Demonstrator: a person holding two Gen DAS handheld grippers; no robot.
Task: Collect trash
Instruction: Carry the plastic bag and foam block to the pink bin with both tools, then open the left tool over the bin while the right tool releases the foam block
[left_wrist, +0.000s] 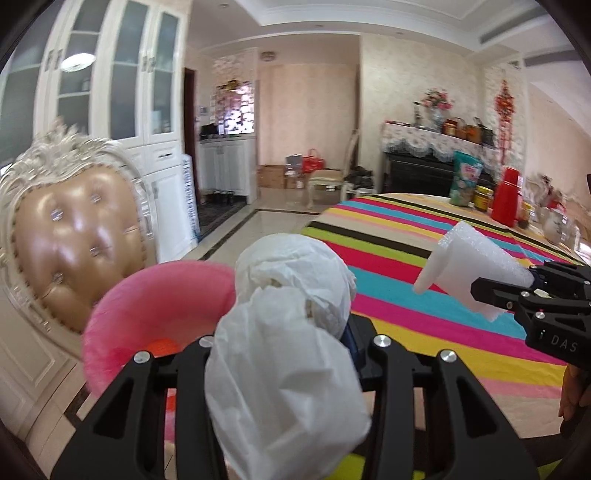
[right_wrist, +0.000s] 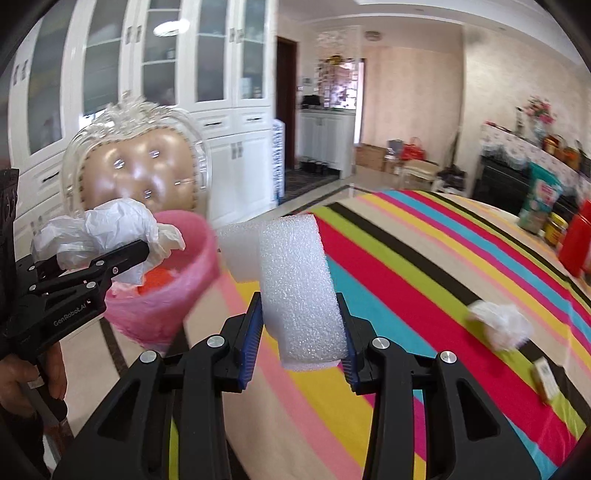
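Two pieces of trash are in the air at once. The left hand-held gripper is clamped on a crumpled white plastic wrapper, held at the near rim of a pink bin lined with a pink bag, which stands on the floor beside the striped multicoloured surface. The right hand-held gripper grips a white foam block between its blue pads, above the surface's edge, just beside the bin. Another crumpled white wad and a small cardboard box lie on the surface, off to the right. A tufted beige chair with a carved white frame stands behind the bin.
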